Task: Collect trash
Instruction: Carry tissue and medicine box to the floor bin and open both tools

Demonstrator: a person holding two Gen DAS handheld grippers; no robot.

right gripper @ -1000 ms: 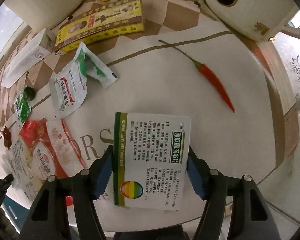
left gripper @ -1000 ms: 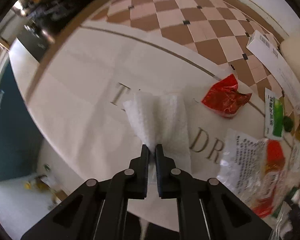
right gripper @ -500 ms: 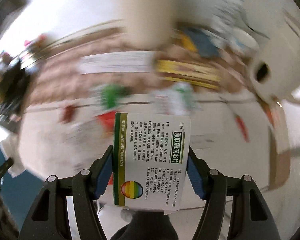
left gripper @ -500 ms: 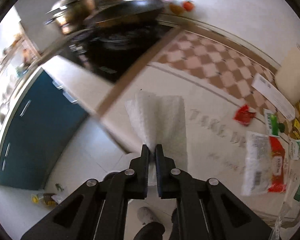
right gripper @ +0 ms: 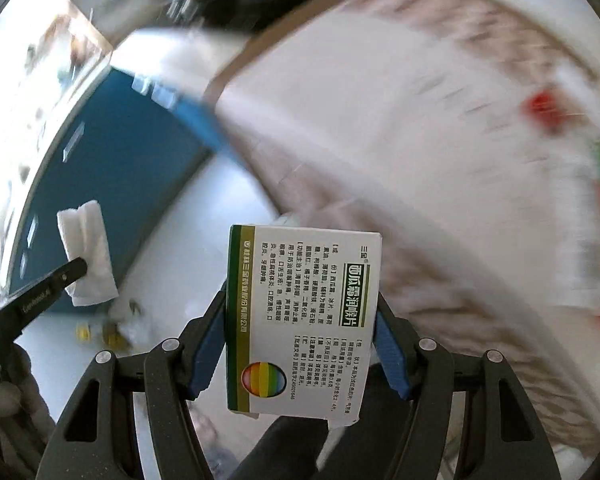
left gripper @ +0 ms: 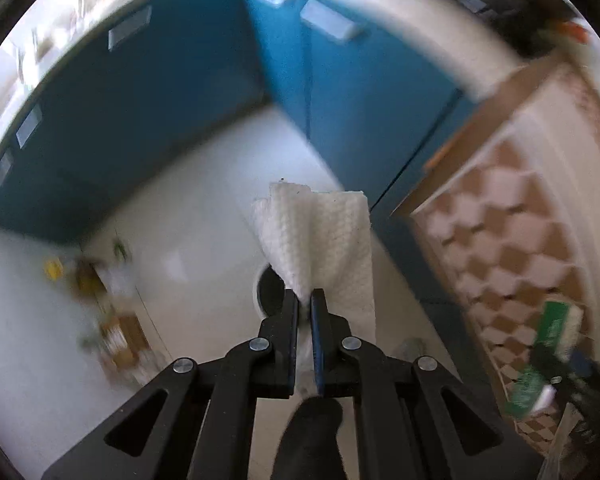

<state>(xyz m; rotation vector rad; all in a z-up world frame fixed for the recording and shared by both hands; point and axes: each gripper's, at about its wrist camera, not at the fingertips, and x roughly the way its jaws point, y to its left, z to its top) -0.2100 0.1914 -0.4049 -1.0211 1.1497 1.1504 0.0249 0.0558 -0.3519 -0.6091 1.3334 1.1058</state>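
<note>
My left gripper (left gripper: 305, 300) is shut on a white paper towel (left gripper: 324, 240), which hangs over the white floor beside the table. Just beyond the fingertips, on the floor, lies a round dark opening with a pale rim (left gripper: 265, 294), partly hidden by the towel. My right gripper (right gripper: 300, 320) is shut on a white and green medicine box (right gripper: 308, 280), held over the table's edge. At the left of the right wrist view, the left gripper (right gripper: 76, 268) shows with its paper towel (right gripper: 86, 240).
Blue cabinets (left gripper: 160, 120) line the far side of the floor. The table with its checkered cloth (left gripper: 500, 248) runs along the right, with blurred wrappers (right gripper: 540, 108) on it. Small litter (left gripper: 100, 288) lies on the floor at the left.
Both grippers have swung off the tabletop to over the floor and table edge, each still holding its item. Both views have rolled and are motion-blurred.
</note>
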